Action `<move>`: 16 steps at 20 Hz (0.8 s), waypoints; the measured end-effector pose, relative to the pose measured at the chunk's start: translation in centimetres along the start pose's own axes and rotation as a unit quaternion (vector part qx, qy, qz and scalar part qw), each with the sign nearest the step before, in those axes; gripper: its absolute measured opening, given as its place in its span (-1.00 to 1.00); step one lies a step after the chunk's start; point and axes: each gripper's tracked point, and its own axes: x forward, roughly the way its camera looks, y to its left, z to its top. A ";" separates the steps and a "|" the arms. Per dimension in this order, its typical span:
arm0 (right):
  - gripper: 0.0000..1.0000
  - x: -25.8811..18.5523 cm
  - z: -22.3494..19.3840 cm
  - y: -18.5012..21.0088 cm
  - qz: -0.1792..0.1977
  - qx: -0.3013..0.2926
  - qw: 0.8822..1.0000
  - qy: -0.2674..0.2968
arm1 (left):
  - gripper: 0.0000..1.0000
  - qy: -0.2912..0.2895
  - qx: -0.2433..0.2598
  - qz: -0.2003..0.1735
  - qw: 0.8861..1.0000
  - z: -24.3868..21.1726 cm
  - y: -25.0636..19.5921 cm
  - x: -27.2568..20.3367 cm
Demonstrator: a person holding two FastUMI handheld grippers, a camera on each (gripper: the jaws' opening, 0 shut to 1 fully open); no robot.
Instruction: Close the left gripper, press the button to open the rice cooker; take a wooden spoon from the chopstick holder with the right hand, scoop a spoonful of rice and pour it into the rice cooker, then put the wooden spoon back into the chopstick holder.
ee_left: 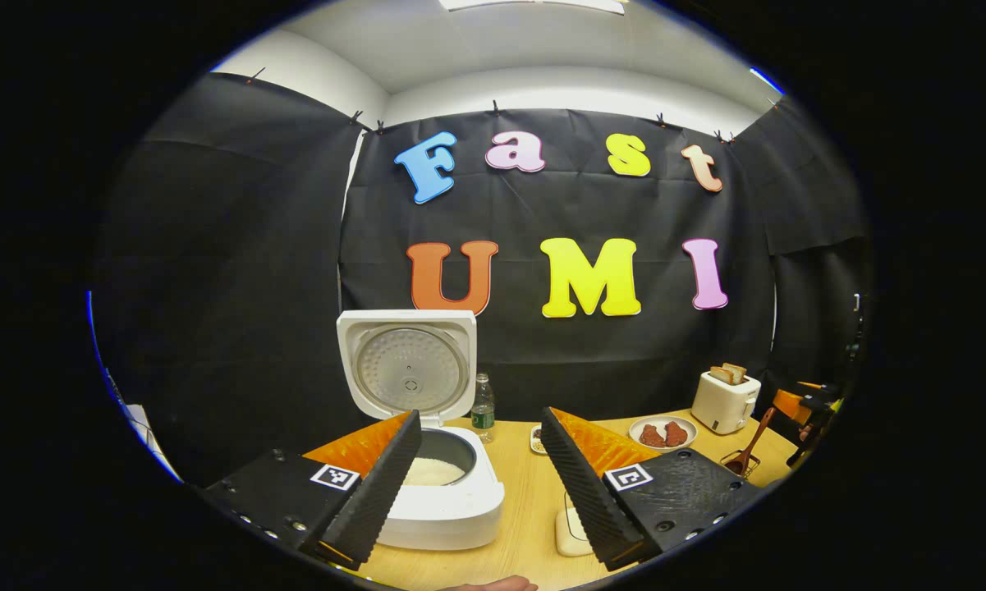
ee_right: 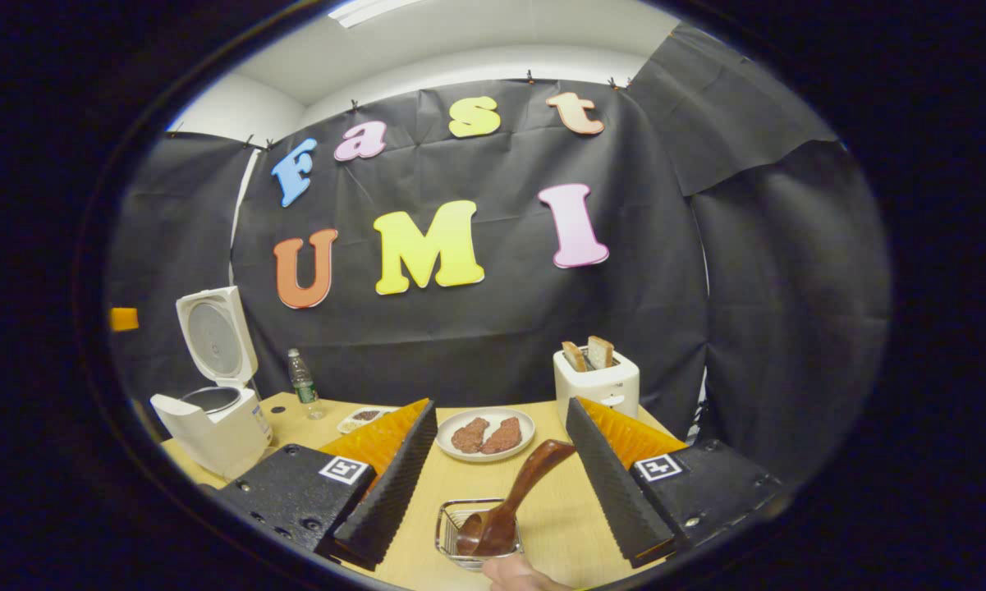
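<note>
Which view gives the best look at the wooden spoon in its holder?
The right gripper view: the wooden spoon stands large between the open fingers, leaning in the wire chopstick holder. The left gripper view shows it small at the far right edge.

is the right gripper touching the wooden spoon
Apart: the right gripper view shows the right gripper open, table visible between each finger and the wooden spoon in the holder.

The wooden spoon (ee_right: 505,509) stands in the chopstick holder (ee_right: 451,533), before the plate (ee_right: 486,434); rice cooker (ee_right: 217,410) far left.
</note>
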 end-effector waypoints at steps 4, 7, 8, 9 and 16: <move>1.00 -2.5 1.5 0.1 0.006 -0.010 1.000 -0.018 | 0.87 -0.016 0.006 0.008 1.000 2.9 1.8 1.7; 1.00 -4.1 2.0 0.9 0.019 -0.029 0.999 -0.013 | 0.87 -0.029 0.001 0.003 1.000 5.0 2.6 3.2; 1.00 -4.6 2.2 0.9 0.021 -0.030 0.999 -0.010 | 0.87 -0.035 0.001 0.004 0.999 5.8 3.0 4.0; 1.00 -5.2 2.4 1.2 0.024 -0.031 0.999 -0.004 | 0.86 -0.039 0.001 0.003 0.999 6.4 3.4 4.8; 1.00 -8.3 4.8 2.8 0.053 -0.028 0.998 -0.014 | 0.86 -0.053 -0.001 0.010 0.999 10.7 5.9 13.0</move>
